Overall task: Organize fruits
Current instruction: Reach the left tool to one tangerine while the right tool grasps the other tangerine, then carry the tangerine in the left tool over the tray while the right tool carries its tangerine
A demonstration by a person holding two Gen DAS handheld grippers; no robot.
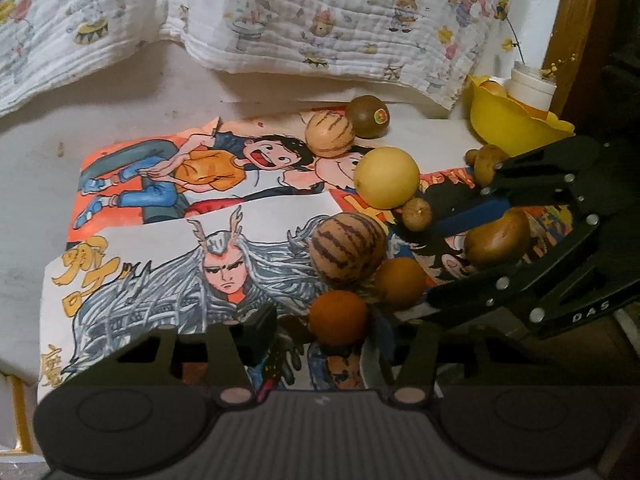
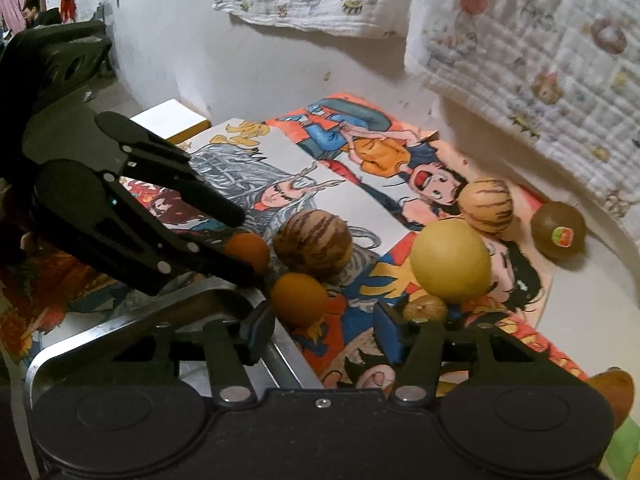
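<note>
Fruit lay loose on drawings spread over the pale surface. Nearest the left tool sat an orange, between its two fingers. A sliver of paper showed between the fruit and one pad, so that tool stood released and was not yet pinching. A second orange rested just beside the first, touching a big striped melon.

Farther back were a round yellow fruit, a small brown fruit against it, a paler striped melon and a brown fruit with a sticker. A yellow bowl stood at the far right corner, holding more fruit, with a white jar behind it.

The right tool was also released, with only the drawings showing between its pads. The second orange lay just past one fingertip and the small brown fruit just past the other. A printed cloth hung along the back.
</note>
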